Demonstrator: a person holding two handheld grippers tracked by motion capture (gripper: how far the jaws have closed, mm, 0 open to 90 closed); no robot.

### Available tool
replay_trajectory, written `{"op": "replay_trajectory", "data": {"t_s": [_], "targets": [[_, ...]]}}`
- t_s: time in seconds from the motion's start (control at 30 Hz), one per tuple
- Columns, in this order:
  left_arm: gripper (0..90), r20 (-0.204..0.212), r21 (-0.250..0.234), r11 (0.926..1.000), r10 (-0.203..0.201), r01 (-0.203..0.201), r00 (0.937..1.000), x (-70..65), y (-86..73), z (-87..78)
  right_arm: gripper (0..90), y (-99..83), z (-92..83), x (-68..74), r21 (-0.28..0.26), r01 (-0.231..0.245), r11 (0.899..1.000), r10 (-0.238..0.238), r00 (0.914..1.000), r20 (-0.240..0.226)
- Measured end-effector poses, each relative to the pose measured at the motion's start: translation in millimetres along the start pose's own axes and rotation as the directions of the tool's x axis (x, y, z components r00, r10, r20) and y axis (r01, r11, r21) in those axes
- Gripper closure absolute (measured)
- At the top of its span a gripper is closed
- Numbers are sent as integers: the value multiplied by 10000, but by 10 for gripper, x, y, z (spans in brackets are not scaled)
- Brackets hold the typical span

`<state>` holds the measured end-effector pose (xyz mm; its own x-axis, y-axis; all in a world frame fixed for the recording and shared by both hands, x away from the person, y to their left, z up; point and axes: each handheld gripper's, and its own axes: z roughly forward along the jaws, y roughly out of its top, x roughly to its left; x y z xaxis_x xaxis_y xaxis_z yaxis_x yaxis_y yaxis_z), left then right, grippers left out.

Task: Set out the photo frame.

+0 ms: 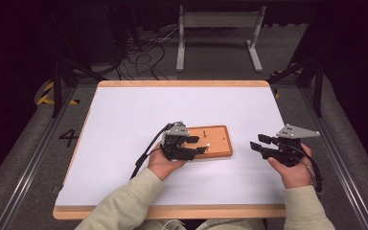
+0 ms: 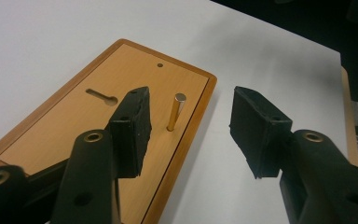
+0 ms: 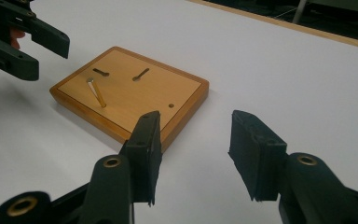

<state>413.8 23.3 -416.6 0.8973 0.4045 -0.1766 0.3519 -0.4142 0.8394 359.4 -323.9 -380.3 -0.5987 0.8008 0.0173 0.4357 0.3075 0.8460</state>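
Standing tilted in wooden board [image 3: 135, 91]: brass pin [image 3: 96, 92].

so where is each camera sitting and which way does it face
High view: above the person's side, looking forward and down on the white table; forearms, both hands, left claw and right claw show.
Left gripper view: rides the left claw, looks along its open jaws at the wooden board and brass pin.
Right gripper view: rides the right claw, faces the board from off it.
Shared: both gripper views show board and pin.
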Motion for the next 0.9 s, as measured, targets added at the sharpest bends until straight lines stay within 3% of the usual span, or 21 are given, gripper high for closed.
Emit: {"op": "replay_trajectory", "data": {"t_s": [0.13,0.3,0.4,0.53,0.67,0.77,0.9], "targets": [[428,-37,9,9997,244,-244,9997,7,6,103,537,-24,-7,-13,-14,-100,9999,100,9999,-8],[437,-51,491,9975,515,-512,9987,-12,4,244,534,-67,-42,-13,1,-190,9998,190,9998,37],[487,-186,498,9970,604,-594,9980,-4,12,299,532,-111,-82,-24,3,-298,9996,298,9994,157],[562,-39,663,9955,685,-681,9976,5,21,382,532,-177,-132,-46,58,-455,9989,453,9984,326],[634,381,984,9949,189,-226,9991,50,22,473,531,-220,-175,-65,61,-649,9979,646,9971,390],[685,232,1244,9922,-11,-18,9997,75,1,524,529,-245,-191,-89,-33,-950,9955,950,9952,238],[792,-88,1164,9932,104,-93,9999,85,-6,530,529,-249,-184,-104,-34,-1008,9949,1009,9946,237]]}}
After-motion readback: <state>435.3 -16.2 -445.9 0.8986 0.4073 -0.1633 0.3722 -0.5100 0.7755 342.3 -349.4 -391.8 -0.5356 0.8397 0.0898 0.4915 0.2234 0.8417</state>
